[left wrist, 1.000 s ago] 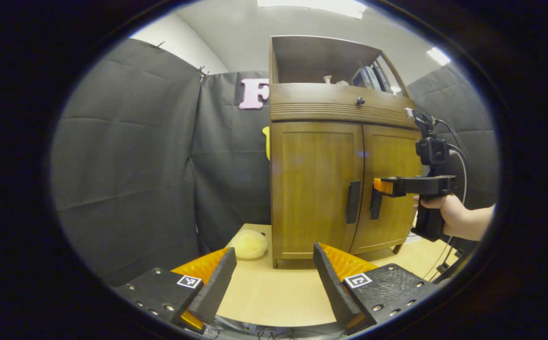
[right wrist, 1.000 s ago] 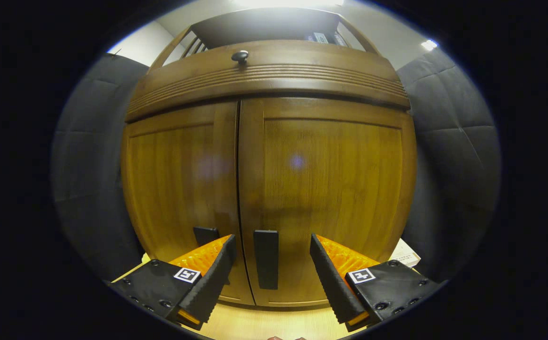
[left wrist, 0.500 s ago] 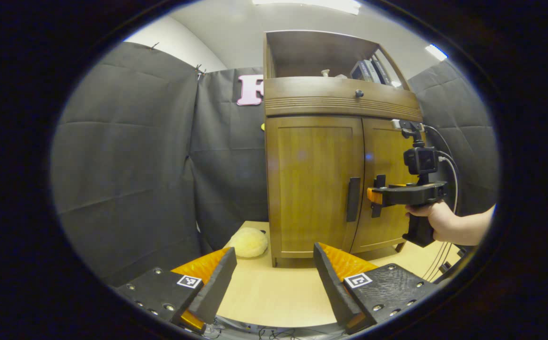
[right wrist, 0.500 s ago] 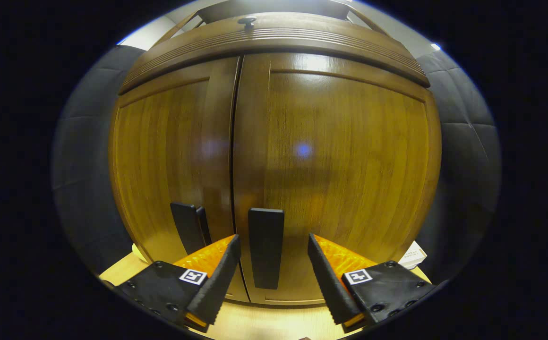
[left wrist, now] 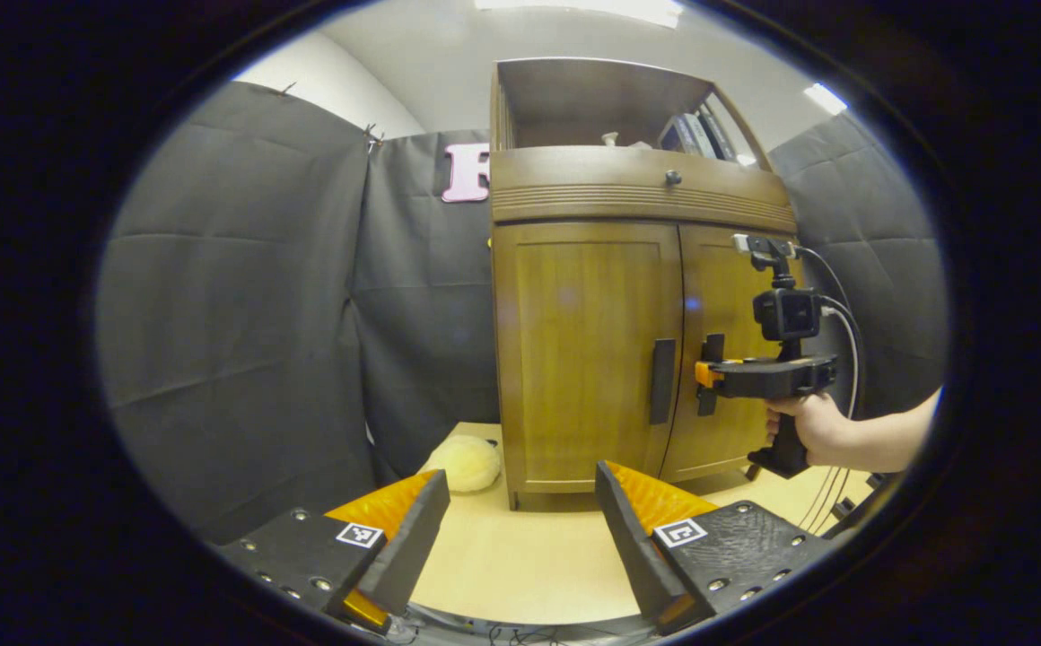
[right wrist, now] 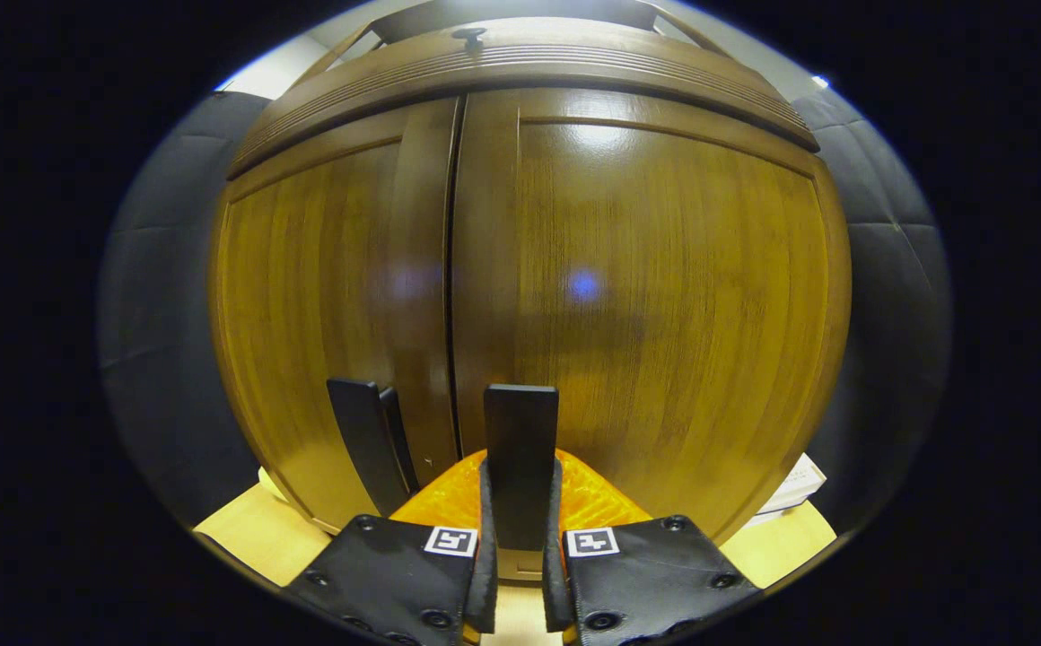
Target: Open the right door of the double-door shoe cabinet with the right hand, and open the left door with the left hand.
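Ceiling lights (left wrist: 592,7) at 12 o'clock give bright, even light. In the right gripper view the cabinet door (right wrist: 664,296) carries soft glare near its top and a faint bluish spot; fisheye bulging bends its edges, and focus stays sharp

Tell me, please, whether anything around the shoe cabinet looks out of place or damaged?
Nothing looks damaged or askew. Both doors sit flush and closed; the right hand-held gripper is clamped on the right door handle. A pale plush toy lies on the table beside the shoe cabinet.
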The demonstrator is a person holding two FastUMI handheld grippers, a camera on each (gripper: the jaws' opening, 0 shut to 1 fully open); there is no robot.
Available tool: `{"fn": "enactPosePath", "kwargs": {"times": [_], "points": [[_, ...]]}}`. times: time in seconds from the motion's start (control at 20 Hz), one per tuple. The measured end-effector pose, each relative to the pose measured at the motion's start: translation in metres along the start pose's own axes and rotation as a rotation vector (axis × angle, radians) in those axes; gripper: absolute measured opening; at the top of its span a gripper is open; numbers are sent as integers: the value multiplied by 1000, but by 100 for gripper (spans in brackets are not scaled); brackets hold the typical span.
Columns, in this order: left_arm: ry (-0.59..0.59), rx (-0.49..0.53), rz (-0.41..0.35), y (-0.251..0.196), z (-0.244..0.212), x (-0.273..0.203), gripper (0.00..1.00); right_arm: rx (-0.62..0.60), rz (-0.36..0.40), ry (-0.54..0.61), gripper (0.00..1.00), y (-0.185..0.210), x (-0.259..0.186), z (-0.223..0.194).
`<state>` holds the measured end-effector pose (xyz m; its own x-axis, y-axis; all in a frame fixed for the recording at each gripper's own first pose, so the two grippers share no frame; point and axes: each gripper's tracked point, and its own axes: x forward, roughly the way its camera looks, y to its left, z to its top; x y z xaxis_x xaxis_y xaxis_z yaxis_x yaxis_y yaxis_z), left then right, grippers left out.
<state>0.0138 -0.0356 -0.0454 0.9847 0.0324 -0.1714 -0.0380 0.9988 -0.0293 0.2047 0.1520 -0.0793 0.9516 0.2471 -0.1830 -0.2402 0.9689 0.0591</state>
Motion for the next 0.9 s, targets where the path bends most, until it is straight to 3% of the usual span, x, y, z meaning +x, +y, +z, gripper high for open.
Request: {"fn": "enactPosePath", "kwargs": {"times": [0.2,0.6,0.9], "points": [[-9,30,-20,-4,-3,0,92,-12,34,22,5,2,-1,-1],[-25,8,-75,-9,2,9,92,-31,46,-2,5,2,-26,4],[-14,-44,-96,12,-5,15,92,-25,45,6,5,-2,-59,-2]]}}
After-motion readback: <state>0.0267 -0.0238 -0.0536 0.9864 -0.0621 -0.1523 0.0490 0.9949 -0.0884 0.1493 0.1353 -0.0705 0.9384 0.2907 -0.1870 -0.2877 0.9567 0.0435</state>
